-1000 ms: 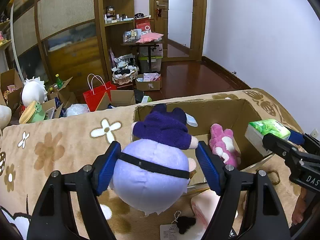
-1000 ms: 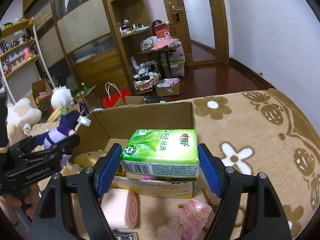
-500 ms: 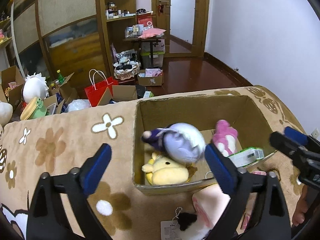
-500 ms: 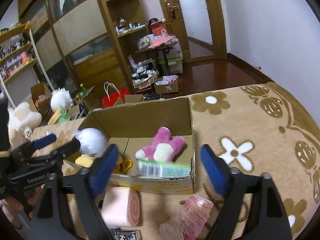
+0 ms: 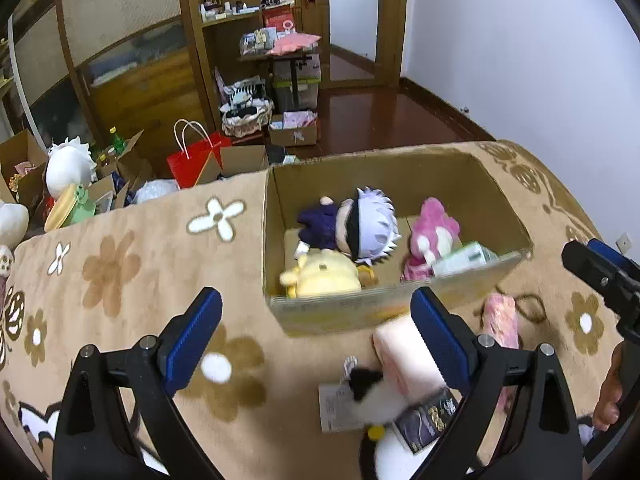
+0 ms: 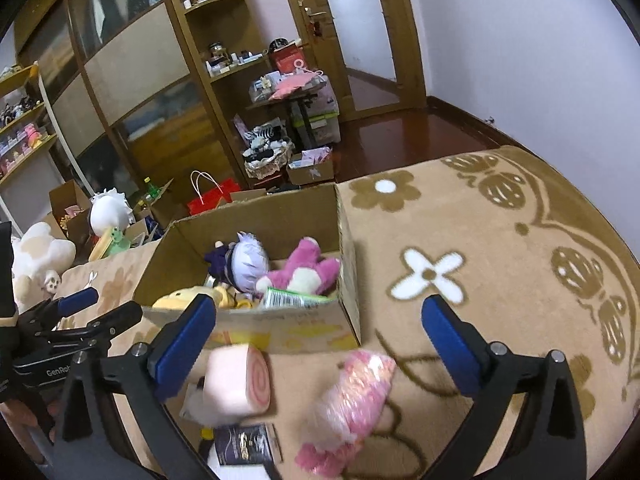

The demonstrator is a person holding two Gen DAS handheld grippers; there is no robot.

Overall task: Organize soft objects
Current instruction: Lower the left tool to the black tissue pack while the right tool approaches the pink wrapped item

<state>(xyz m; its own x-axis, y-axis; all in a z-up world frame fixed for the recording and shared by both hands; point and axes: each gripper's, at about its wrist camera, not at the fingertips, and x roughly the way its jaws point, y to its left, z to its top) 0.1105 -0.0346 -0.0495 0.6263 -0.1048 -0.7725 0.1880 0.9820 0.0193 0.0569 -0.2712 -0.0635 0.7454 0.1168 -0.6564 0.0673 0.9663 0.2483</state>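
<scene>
On the flower-patterned blanket (image 5: 120, 264), the left tongs (image 5: 316, 332) stand released with nothing between the blue pads. Their jaws opened wide a moment ago and now hold steady, a likely sign that their load has gone into the box. At about twelve o'clock from them sits the cardboard box (image 5: 400, 304), open-topped so that soft things can be dropped in from above. Inside, from nine o'clock to three o'clock, lie a yellow plush (image 5: 324, 276), a white-haired doll in purple (image 5: 360, 228) resting partly on it, a pink plush (image 5: 434, 232) and a green tissue pack (image 5: 464, 258) leaning at the near wall. Just outside the box's near wall, at six o'clock from it, wait a pink swirl-roll cushion (image 6: 236, 384) and a pink wrapped bundle (image 6: 352, 392). The right tongs (image 6: 320, 340) are released too, their jaws having just been opening, empty, and they frame those two leftovers, which look like the next things to collect.
</scene>
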